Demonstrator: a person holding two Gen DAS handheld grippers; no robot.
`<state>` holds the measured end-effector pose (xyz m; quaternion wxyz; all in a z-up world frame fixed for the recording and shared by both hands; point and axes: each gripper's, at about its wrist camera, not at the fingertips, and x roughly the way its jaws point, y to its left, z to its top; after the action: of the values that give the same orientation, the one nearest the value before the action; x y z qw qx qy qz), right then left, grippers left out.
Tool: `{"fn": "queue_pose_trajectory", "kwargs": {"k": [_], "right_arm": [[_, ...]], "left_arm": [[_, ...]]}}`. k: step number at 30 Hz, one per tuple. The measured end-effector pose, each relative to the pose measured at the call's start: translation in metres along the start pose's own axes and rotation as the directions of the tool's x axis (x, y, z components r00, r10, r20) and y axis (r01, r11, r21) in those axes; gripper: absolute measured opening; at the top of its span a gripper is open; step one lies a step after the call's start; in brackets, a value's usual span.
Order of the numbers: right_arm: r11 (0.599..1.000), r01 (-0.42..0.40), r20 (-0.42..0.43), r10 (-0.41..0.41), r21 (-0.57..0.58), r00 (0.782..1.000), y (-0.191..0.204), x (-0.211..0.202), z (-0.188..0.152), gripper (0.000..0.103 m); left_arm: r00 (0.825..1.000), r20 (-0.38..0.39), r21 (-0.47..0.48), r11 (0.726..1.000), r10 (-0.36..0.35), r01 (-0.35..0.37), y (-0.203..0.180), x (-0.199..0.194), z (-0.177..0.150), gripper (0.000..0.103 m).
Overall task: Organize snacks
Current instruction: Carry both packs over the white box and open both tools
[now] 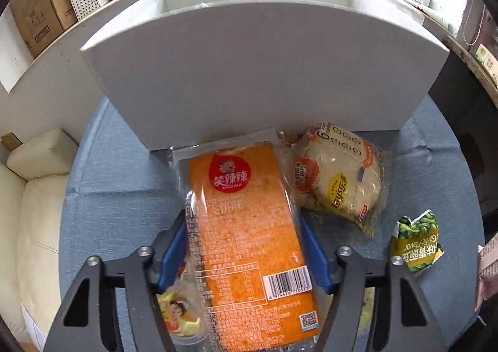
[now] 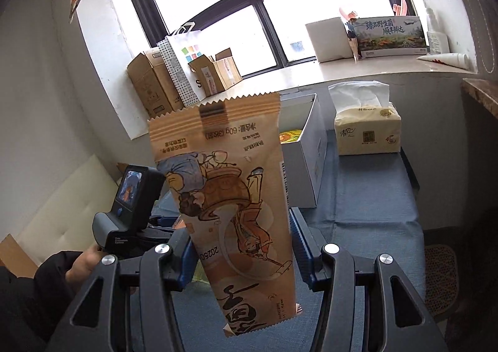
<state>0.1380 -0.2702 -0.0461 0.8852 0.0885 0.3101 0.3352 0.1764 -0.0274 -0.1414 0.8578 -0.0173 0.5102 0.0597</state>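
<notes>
A long orange snack pack [image 1: 236,190] with a red round logo lies on the blue cloth just in front of the white box [image 1: 249,72]. My left gripper [image 1: 242,221] points down at it, and both blue pads [image 1: 174,246] press its long sides. In the right wrist view my right gripper [image 2: 239,227] holds a tan packet [image 2: 224,171] with a cartoon drawing upright in the air, its pads shut on the lower half. Behind that packet stands the open white box [image 2: 303,159], with something yellow inside.
A clear-wrapped bun pack [image 1: 339,187] and a green garlic-flavour packet [image 1: 417,243] lie right of the orange pack. A small colourful packet [image 1: 177,311] sits under the left finger. A tissue pack [image 2: 367,131] stands behind the box. A hand [image 2: 84,265] holds the left gripper's body [image 2: 130,212].
</notes>
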Motion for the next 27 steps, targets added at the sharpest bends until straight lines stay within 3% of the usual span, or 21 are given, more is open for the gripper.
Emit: {"fn": "queue_pose_trajectory", "kwargs": {"k": [6,13,19,27], "right_arm": [[1.000,-0.011,0.004,0.011,0.000,1.000,0.007,0.001,-0.004,0.057],[0.997,-0.062,0.024,0.061,0.044,0.998,0.016,0.004,0.001,0.057],[0.994,-0.098,0.054,0.096,0.047,0.994,0.029,0.014,0.031,0.057],[0.991,-0.125,0.115,0.118,0.051,0.986,0.031,0.038,0.112,0.057]], "left_arm": [[0.989,0.097,-0.029,0.993,-0.111,0.114,0.018,-0.043,-0.008,0.067],[0.950,0.235,-0.010,0.977,-0.207,0.215,0.039,-0.109,-0.007,0.067],[0.919,0.318,0.036,0.971,-0.233,0.234,0.044,-0.152,0.029,0.067],[0.891,0.390,0.076,0.973,-0.232,0.219,0.043,-0.161,0.109,0.067]]}}
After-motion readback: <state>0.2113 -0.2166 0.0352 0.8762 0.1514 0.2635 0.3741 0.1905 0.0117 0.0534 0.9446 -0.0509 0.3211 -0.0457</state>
